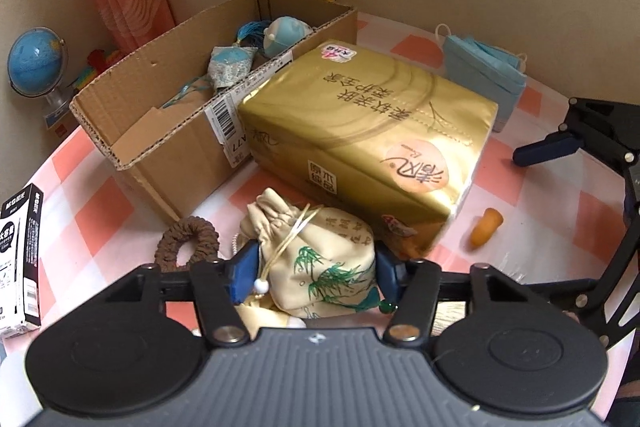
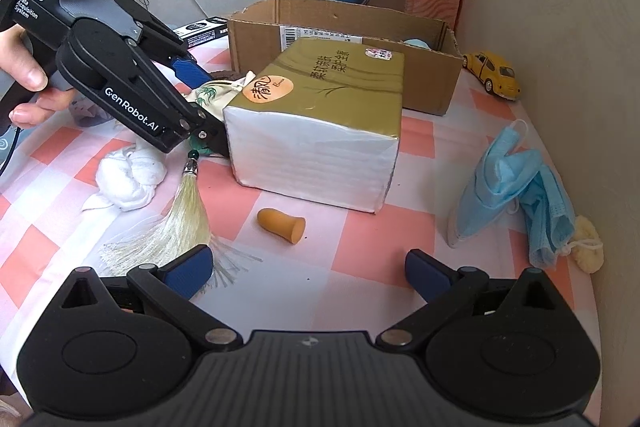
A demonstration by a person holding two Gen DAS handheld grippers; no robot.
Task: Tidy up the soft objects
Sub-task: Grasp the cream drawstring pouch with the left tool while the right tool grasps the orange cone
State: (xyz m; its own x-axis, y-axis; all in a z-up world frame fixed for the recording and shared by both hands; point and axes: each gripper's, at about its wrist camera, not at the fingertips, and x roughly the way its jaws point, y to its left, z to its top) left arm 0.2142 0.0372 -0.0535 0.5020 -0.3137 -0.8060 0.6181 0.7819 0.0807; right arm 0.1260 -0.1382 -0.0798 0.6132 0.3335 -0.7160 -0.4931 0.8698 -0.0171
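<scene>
Left claw (image 1: 316, 269) grips the bamboo-printed pouch (image 1: 320, 259); its body reads "GenRobot.AI"; right claw (image 2: 308, 273) gapes empty.

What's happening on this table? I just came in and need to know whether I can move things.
A person is sorting soft items with a hand-held tool in each hand. The left tool has its pads against both sides of a cream drawstring pouch beside the gold tissue pack, apparently gripping it. The right tool is open and holds nothing, above the checked tablecloth. The cardboard box already holds a few small items; face masks and a white cloth lie outside.
</scene>
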